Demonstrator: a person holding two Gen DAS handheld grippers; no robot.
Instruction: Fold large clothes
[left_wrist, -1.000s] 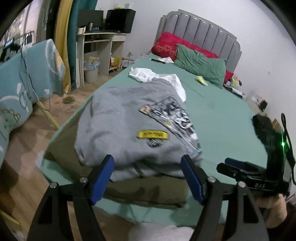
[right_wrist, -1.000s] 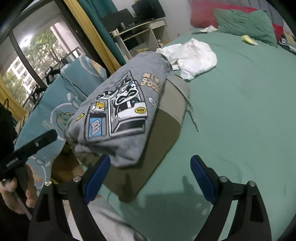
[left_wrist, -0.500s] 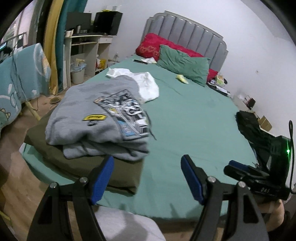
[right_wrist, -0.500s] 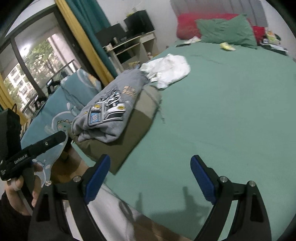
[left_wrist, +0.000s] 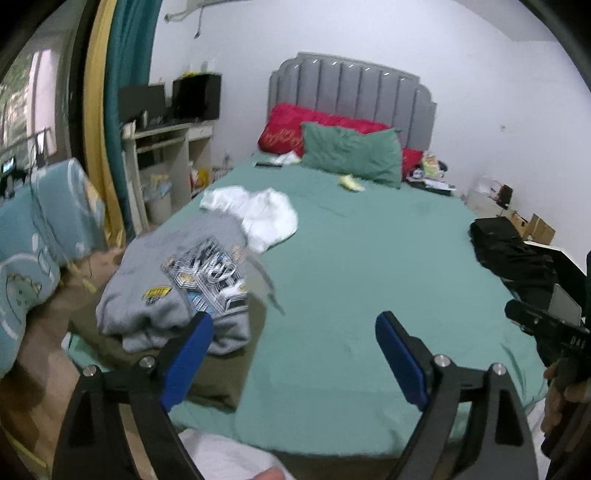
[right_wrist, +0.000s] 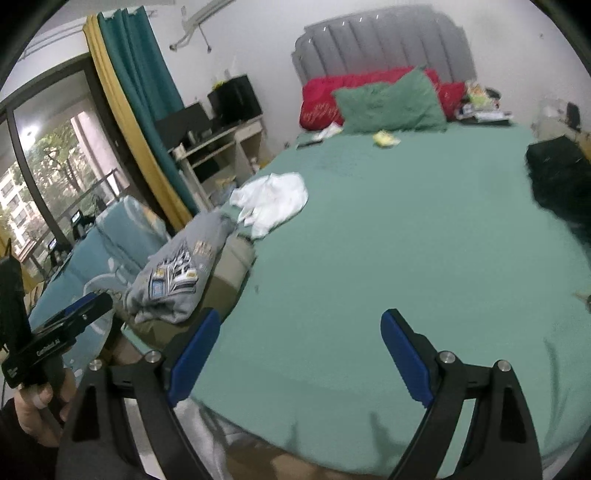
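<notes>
Both tools (left_wrist: 293, 354) (right_wrist: 300, 356) gape empty above bed (left_wrist: 369, 277); folded grey sweatshirt (left_wrist: 177, 291) rests there.

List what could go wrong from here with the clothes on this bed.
1. The folded grey sweatshirt sits on an olive garment at the corner of the bed; a bump may tip the stack to the floor.
2. The black garment lies at the opposite edge and could slide off when pulled.
3. Both the left hand-held gripper and right hand-held gripper are open and empty; a shallow pinch may drop fabric.
</notes>
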